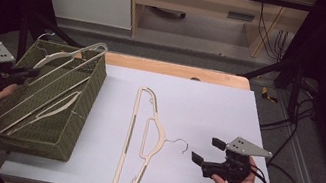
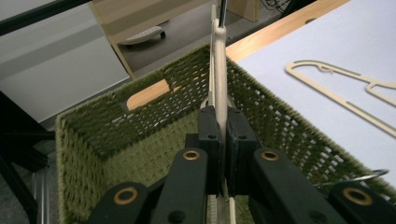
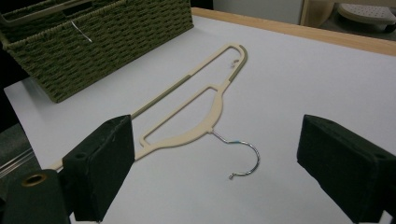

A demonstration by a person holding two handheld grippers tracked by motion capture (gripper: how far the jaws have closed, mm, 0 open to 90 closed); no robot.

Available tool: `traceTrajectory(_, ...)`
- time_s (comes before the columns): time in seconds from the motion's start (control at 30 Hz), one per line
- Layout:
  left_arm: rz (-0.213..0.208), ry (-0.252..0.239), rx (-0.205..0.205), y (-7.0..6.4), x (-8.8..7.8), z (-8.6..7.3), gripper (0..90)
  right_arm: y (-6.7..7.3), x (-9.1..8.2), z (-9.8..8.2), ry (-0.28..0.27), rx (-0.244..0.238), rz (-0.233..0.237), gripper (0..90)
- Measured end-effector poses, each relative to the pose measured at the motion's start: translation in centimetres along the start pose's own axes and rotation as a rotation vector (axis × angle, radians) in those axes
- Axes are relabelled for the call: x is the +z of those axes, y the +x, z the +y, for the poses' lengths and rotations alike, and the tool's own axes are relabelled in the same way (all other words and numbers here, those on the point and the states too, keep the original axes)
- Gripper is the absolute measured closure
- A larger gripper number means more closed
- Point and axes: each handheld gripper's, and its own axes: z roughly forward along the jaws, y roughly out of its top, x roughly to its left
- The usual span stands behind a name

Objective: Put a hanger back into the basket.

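**Left claw pinching a hanger over the basket, right claw spread by the table hanger**

Overhead, I am seeing what neither claw camera gives me: both my hands at once, the left gripper at the near-left rim of the green woven basket, the right gripper well apart, low on the white table.

My left gripper view is showing what the high view blurs: my jaws are pressing together on the thin edge of a cream hanger, which is rising upright between them over the basket's inside. At least one more hanger is lying slantwise in the basket, seen from above.

My right gripper view is looking along wide-spread jaws that are gripping nothing. Between them, farther off, the cream hanger on the table is lying flat, its metal hook curling toward me. From above, my right claw is sitting just beside that hook, not touching it.
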Motion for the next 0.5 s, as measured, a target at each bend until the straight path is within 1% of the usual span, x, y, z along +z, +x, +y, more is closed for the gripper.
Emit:
traceTrajectory(0.07,0.009,0.007,0.001,0.3,0.0,-0.5,86.3,0.0,0.0,0.0,0.000,0.000,-0.001,12.0)
traceTrajectory(0.13,0.010,0.019,0.006,0.4,0.0,-1.0,86.2,0.1,0.0,0.0,-0.003,0.007,-0.001,12.0)
traceTrajectory(0.2,0.009,0.024,0.002,0.4,0.0,-1.5,86.2,0.0,0.0,0.0,0.002,0.001,-0.001,12.0)
traceTrajectory(0.23,0.008,0.031,0.006,0.5,-0.1,-1.8,86.2,0.0,0.0,0.0,0.002,0.001,-0.001,12.0)
traceTrajectory(0.3,0.009,0.030,-0.004,0.4,0.1,-2.4,86.2,0.0,0.0,0.0,0.002,-0.002,-0.001,12.0)
traceTrajectory(0.33,0.007,0.036,-0.001,0.5,0.1,-2.6,86.3,0.1,0.1,0.0,0.001,0.007,-0.003,12.0)
traceTrajectory(0.37,0.006,0.036,-0.008,0.4,0.1,-2.9,86.2,0.1,0.1,0.0,0.003,0.010,-0.003,12.0)
traceTrajectory(0.5,0.012,0.078,-0.005,0.2,0.5,-4.1,86.3,0.1,0.2,-0.1,0.004,0.003,-0.005,12.1)
